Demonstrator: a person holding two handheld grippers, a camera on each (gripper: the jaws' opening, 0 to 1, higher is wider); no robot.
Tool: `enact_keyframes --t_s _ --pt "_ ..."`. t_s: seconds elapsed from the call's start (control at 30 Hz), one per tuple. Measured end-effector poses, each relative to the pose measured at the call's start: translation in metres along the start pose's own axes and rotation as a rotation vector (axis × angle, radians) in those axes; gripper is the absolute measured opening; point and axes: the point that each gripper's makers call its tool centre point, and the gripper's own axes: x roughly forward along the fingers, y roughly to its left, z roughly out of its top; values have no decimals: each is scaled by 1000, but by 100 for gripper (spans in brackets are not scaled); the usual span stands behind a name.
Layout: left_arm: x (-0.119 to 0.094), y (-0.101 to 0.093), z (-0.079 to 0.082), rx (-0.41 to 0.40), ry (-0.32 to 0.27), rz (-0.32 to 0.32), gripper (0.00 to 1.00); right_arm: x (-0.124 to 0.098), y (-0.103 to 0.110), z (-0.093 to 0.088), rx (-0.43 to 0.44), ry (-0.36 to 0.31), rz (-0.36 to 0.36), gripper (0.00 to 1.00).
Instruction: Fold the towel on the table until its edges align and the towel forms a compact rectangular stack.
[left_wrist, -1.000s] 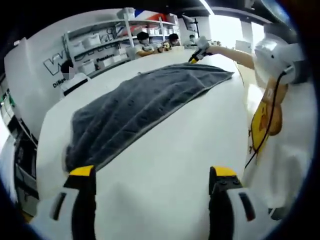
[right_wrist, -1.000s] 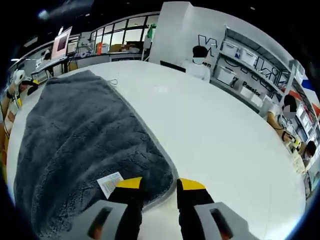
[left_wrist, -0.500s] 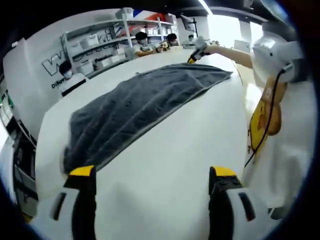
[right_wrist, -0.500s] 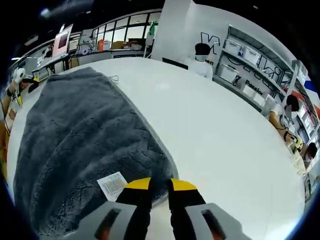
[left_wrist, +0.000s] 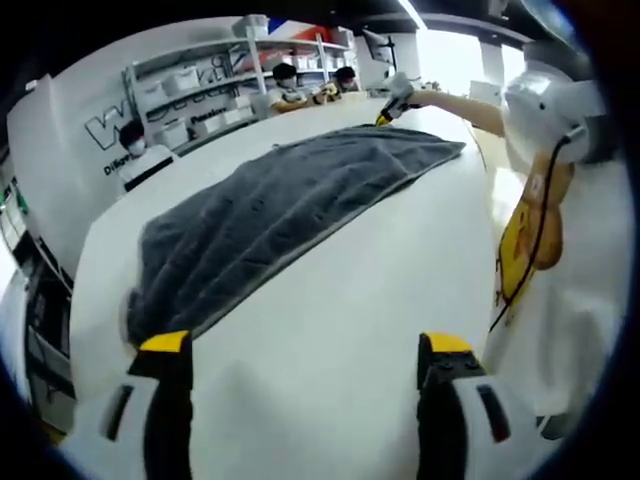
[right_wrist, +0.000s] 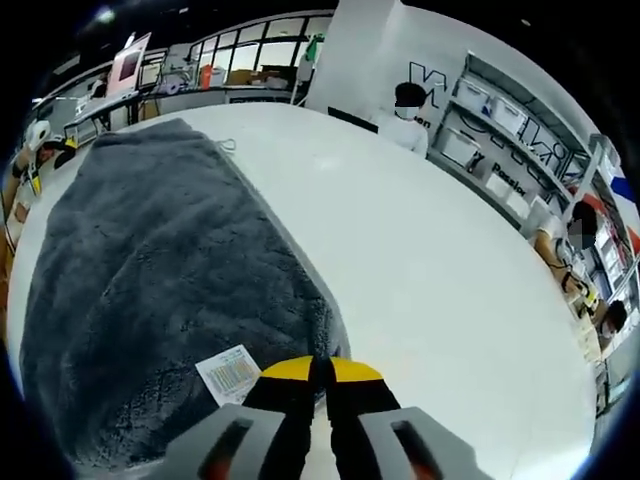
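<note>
A dark grey towel (left_wrist: 270, 225) lies spread flat on the white table (left_wrist: 330, 330), reaching from the near left corner far across to the other end.

In the left gripper view, the left tool (left_wrist: 305, 350) hovers over bare table, its two yellow-tipped jaws wide apart and holding nothing. The nearest corner of the towel is just beside the left jaw, but I cannot tell if they touch. At the far end of the towel the right tool (left_wrist: 388, 112) is seen small, at the towel's corner, held by an outstretched arm (left_wrist: 462, 106). A person's white clothes with a yellow badge (left_wrist: 528, 245) are at the right.

In the right gripper view, the right tool (right_wrist: 322, 371) has its jaws pressed together on the near edge of the towel (right_wrist: 150, 290), at its corner. A white label (right_wrist: 232, 374) lies on the towel just left of the jaws. The towel stretches away to the far left, and the table (right_wrist: 440, 270) is bare to the right. Behind the table are shelves (right_wrist: 500, 120) with boxes, and seated people.
</note>
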Motion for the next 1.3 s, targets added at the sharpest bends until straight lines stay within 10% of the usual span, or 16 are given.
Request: enact_keyframes --t_s 1.3 --pt "-5 1 -9 -16 -6 8 97 13 -46 9 -50 78 -120 4"
